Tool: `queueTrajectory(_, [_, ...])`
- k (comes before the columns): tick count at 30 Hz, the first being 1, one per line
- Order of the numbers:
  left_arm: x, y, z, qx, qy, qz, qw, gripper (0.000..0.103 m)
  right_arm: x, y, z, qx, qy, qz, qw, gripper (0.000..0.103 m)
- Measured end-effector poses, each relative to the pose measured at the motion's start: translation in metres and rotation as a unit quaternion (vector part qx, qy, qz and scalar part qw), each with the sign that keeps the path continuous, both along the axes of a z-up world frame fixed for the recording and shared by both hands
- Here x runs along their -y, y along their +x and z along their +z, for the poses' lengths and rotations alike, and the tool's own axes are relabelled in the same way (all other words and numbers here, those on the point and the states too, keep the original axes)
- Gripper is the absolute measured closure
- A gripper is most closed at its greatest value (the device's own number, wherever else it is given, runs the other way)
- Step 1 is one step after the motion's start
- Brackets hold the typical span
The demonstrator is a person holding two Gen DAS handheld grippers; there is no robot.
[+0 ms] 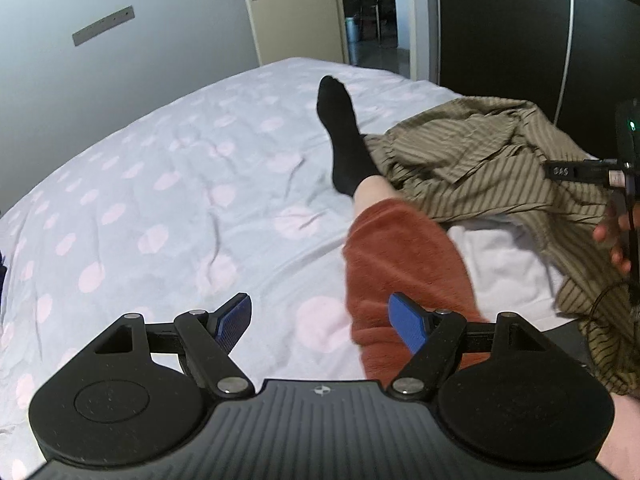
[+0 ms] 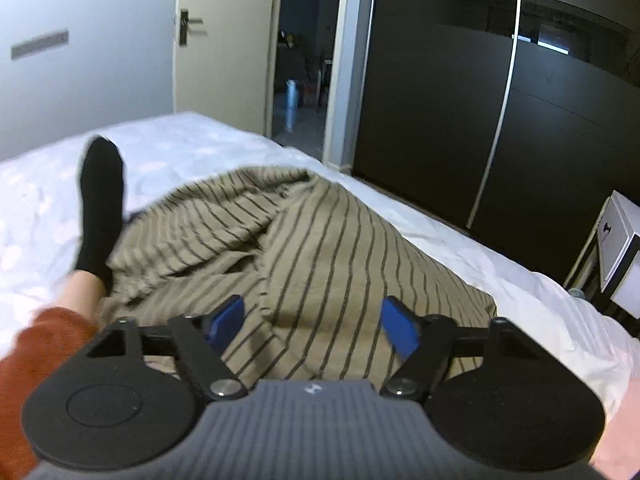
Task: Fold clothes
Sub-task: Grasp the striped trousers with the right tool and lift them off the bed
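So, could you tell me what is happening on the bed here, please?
A person sitting on the polka-dot bedspread holds a gripper in each hand. Both the left gripper and the right gripper are open and hold nothing. The crumpled olive striped shirt lies unfolded beside their black-socked leg, under the right gripper.

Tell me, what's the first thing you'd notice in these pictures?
A crumpled olive striped shirt heaped on the polka-dot bed, right in front of the open right gripper. Beside it stretches a leg in a black sock and rust-coloured trousers, just ahead of the open left gripper.
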State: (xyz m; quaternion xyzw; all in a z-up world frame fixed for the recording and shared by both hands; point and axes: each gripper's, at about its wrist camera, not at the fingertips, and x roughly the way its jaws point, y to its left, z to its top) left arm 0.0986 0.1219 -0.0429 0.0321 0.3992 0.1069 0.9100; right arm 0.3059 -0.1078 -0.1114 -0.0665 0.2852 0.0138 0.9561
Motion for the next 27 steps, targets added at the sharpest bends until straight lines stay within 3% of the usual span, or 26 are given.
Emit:
queueTrajectory(2, [-0.004,-0.002,0.001,0.001,0.001,0.005,1.0,0.013,0.001,0.012,0.0,-0.006,-0.016,-0.012,1.0,0.06])
queueTrajectory(4, [-0.007,-0.005,0.004,0.005,0.004,0.008,0.9999,0.013,0.004,0.02,0.009,-0.009,-0.026,-0.024,0.999,0.098])
queueTrajectory(9, [-0.018,-0.021,0.016,0.019,0.016,0.028,0.9993,0.013,0.001,0.024,0.073,0.05,-0.061,-0.025,0.997,0.1])
queueTrajectory(17, [-0.047,-0.062,0.055,0.067,0.029,0.086,0.9936,0.013,-0.059,-0.011,0.238,0.204,-0.09,0.042,0.974,0.101])
queueTrajectory(20, [-0.058,-0.082,0.074,0.09,0.038,0.108,0.9893,0.013,-0.099,-0.049,0.297,0.259,-0.089,0.091,0.958,0.101])
queueTrajectory(24, [-0.075,-0.109,0.1,0.124,0.048,0.137,0.9817,0.013,-0.156,-0.114,0.366,0.335,-0.084,0.164,0.924,0.101])
queueTrajectory(27, [-0.09,-0.13,0.119,0.148,0.055,0.159,0.9746,0.013,-0.194,-0.172,0.413,0.379,-0.054,0.223,0.897,0.101])
